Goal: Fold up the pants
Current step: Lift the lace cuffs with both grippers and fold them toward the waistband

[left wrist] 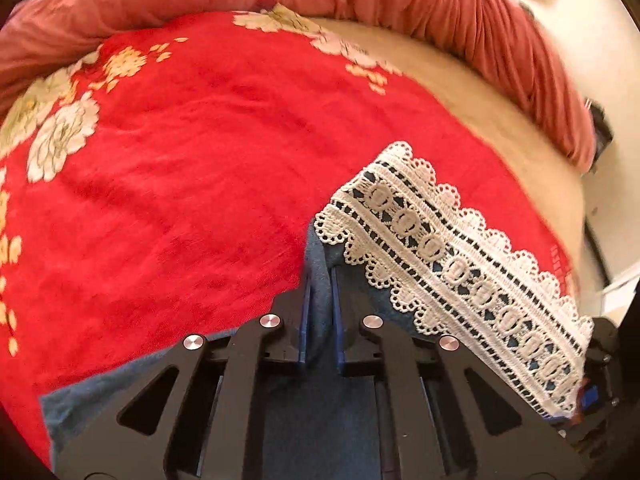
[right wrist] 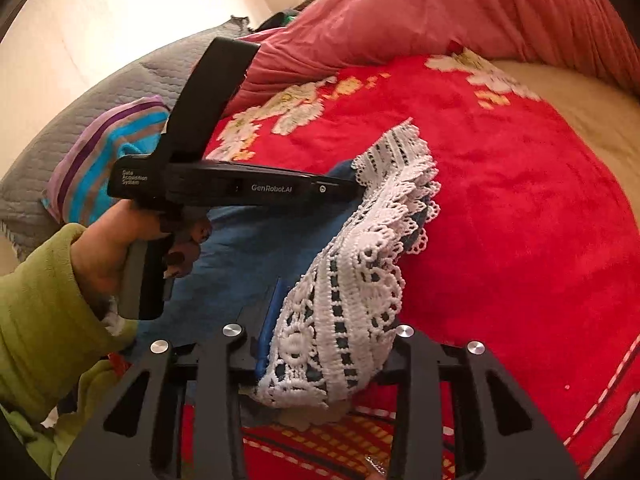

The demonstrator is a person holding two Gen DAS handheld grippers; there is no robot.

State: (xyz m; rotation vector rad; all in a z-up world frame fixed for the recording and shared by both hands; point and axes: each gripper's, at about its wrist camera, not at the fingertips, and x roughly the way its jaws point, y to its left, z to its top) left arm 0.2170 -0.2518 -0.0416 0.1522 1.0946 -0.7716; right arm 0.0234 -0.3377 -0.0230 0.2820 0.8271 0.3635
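On the bed, a red blanket (left wrist: 200, 168) with white flowers is spread out, and a pink quilt (left wrist: 460, 4) is bunched up behind it. The left gripper (left wrist: 319, 280) is pinched shut on the blue pants (left wrist: 316, 256), with the cloth squeezed between its two blue pads (left wrist: 305, 320). A white lace hem (left wrist: 460, 264) on the pants runs from that gripper off to the right. The right gripper (right wrist: 326, 340) holds the other end of the lace hem (right wrist: 340, 320), which fills the space between its fingers. The person's left hand (right wrist: 120, 248), in a green sleeve (right wrist: 44, 304), holds the other gripper's handle, with a striped pillow (right wrist: 100, 152) behind it.
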